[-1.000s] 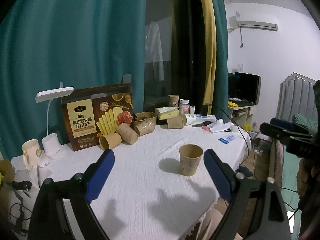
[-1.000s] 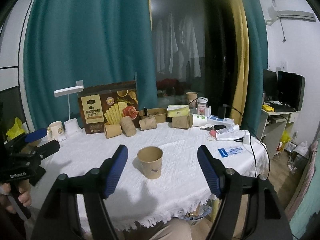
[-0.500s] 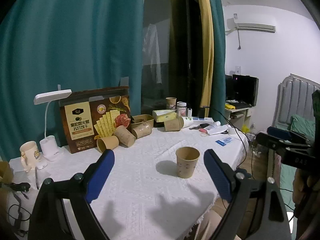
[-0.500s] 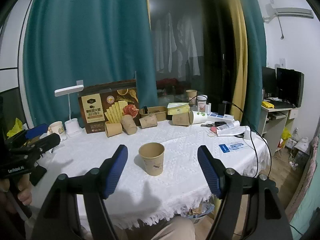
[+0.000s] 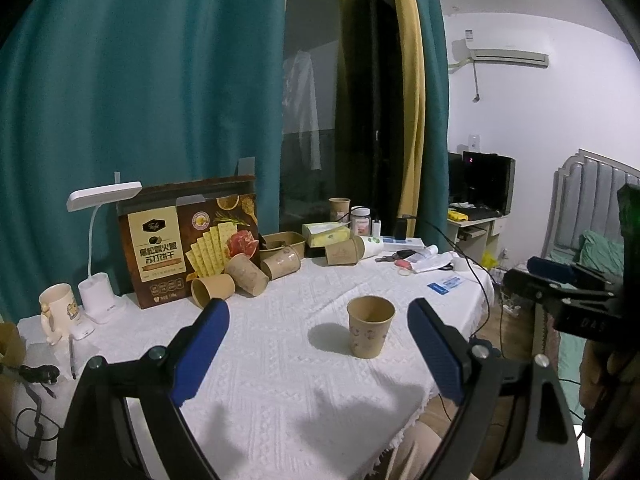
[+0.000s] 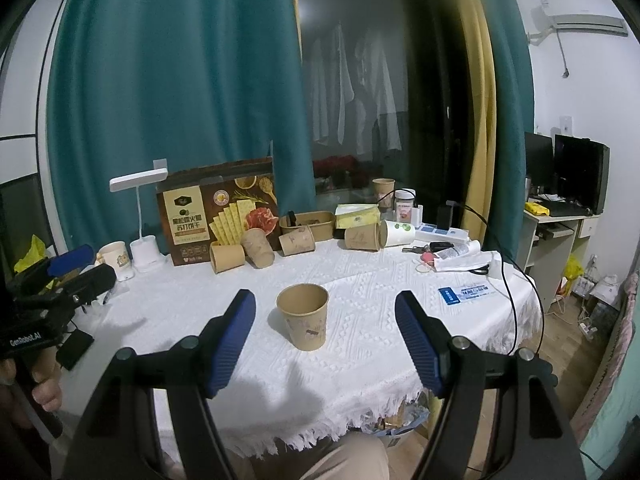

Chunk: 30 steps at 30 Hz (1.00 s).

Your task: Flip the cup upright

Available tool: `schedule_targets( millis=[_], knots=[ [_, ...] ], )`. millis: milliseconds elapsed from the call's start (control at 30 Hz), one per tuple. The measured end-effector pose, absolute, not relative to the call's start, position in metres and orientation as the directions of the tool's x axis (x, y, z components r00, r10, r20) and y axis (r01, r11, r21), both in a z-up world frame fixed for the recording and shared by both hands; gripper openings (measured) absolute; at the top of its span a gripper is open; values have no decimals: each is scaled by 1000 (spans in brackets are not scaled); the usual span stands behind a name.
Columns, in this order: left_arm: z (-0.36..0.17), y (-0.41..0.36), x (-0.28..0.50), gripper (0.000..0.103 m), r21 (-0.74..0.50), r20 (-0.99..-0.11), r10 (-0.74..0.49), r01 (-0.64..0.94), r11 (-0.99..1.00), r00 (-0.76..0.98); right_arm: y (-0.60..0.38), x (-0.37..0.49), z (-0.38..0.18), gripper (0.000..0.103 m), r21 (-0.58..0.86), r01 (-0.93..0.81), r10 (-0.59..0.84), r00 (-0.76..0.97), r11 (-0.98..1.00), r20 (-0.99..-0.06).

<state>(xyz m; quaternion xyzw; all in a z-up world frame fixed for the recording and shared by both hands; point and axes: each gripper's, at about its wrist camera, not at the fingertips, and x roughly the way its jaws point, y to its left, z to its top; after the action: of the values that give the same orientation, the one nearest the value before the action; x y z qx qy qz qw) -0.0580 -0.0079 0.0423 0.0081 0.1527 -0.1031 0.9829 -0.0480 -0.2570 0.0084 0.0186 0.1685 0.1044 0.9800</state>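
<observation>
Your paper cup (image 5: 370,332) stands upright, mouth up, on the white cloth of the desk (image 5: 280,392), near the front edge and well apart from the clutter at the back. Nothing touches it.

Your left hand-held gripper (image 5: 318,350) hangs above the desk with its blue pads spread wide; the cup sits ahead, between the two fingers but closer to the right pad, no contact. Your right hand-held gripper (image 6: 325,338) is likewise spread, empty, with the cup (image 6: 303,316) ahead of it and slightly left of centre between the pads.

Each gripper shows in the other's view: the right one (image 5: 560,280) at the far right edge, the left one (image 6: 68,276) at the far left. From those side angles the pad gap is hard to read.

Back row along the teal curtain (image 5: 140,100): cracker box (image 5: 188,244) standing upright, several brown cups lying on their sides (image 5: 244,276) just in front of it, a white desk lamp (image 5: 98,248), a mug (image 5: 56,308), a tissue box (image 5: 326,234). A black cable (image 5: 468,264) runs over the right side of the desk.
</observation>
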Motion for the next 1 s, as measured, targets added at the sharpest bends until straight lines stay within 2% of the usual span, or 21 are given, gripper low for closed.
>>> schedule_targets(
  millis=[1000],
  knots=[
    [52, -14, -61, 91, -15, -277, -205, 209, 978, 939, -256, -48, -2, 70, 72, -208, 220, 916, 975, -335]
  ],
)
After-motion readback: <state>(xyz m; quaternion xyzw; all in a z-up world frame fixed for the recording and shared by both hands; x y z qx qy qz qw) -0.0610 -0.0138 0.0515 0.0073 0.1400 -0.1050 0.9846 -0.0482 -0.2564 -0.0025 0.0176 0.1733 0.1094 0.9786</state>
